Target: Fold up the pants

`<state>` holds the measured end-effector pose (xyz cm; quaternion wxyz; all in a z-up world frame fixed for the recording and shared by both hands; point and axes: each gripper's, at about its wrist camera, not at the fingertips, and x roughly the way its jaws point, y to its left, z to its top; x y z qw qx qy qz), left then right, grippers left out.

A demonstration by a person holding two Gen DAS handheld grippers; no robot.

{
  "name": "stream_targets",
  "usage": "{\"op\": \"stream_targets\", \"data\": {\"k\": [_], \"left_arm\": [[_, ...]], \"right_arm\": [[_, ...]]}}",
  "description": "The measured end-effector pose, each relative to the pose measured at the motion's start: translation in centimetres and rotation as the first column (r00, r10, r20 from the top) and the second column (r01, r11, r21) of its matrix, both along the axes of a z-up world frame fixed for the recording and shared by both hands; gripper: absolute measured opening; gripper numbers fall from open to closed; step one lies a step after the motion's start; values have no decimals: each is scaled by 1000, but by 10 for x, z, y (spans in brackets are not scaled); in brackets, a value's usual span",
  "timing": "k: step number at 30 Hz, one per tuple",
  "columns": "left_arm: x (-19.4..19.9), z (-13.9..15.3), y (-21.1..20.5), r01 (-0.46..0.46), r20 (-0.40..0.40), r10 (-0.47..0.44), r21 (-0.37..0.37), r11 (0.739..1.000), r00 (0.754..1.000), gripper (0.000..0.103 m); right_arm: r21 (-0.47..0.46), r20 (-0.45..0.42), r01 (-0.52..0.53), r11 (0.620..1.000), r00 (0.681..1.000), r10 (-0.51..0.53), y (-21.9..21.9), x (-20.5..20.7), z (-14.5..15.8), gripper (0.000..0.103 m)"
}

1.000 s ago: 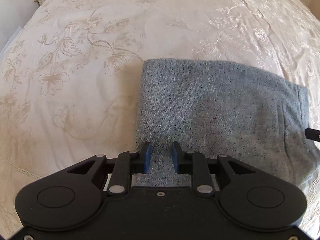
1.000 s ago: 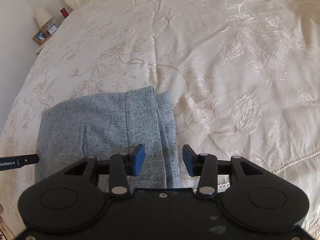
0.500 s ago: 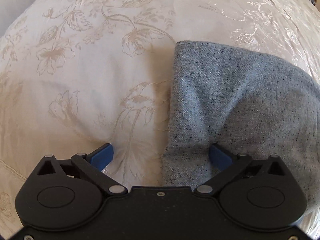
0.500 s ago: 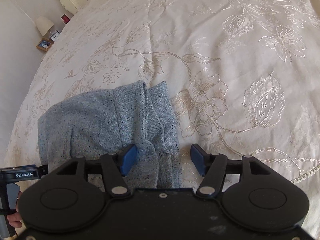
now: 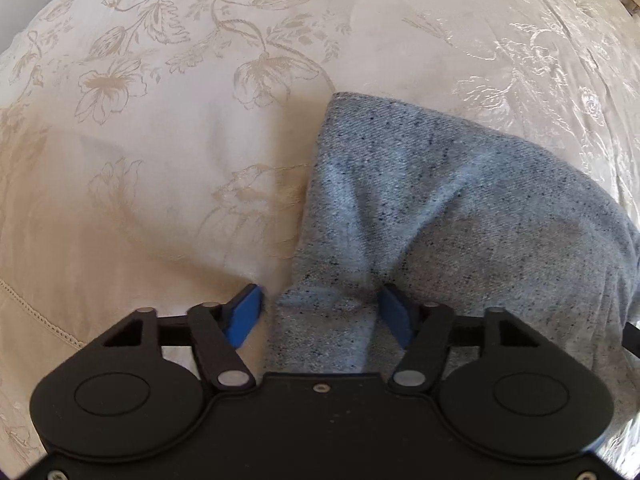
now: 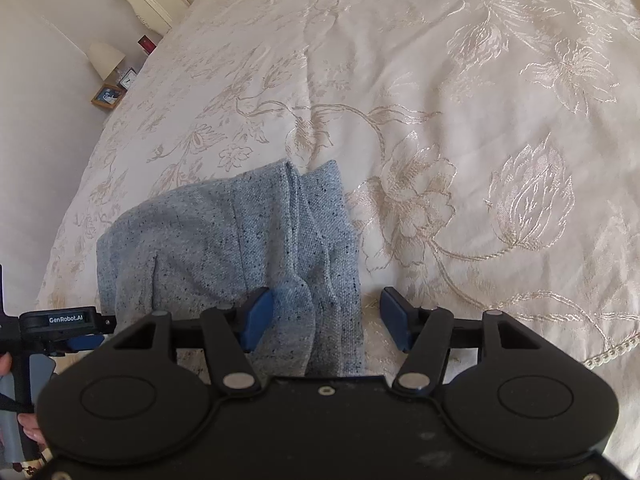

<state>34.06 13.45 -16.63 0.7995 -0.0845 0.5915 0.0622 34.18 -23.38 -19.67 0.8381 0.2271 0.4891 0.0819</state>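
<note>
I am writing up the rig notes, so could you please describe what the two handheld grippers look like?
Each is matte black plastic: the left gripper and right gripper have a wide body with two round raised discs, scissor linkages with silver pivot pins, and blue finger pads. In the right wrist view, the left gripper's side carries white "GenRobot.AI" lettering above a grey handle.
</note>
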Motion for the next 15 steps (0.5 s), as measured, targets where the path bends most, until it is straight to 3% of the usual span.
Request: {"op": "stream_targets", "data": {"k": [1,3,6,9,15], "left_arm": [[0,2,-5,5,-2,-4,8,1000,1000,53],[1,7,-18,18,-4,-18,44,999,1000,32],[-1,12,-43,59,-1,-60,150,987,998,23],[-4,12,-53,80,9,-84,228,971,996,20],[-12,26,-54,36,33,-45,238,971,998,18]], "right_arm": [[9,-2,-1,1000,1000,1,-1,1,0,59],[57,0,-10,998,1000,10,-4,0,1,32],[46,21,-17,999,1000,16,-1,-6,9,24],[31,28,-18,999,999,17,0,-9,17,21],[64,53,-21,998,998,18,-12,-17,31,14]]}}
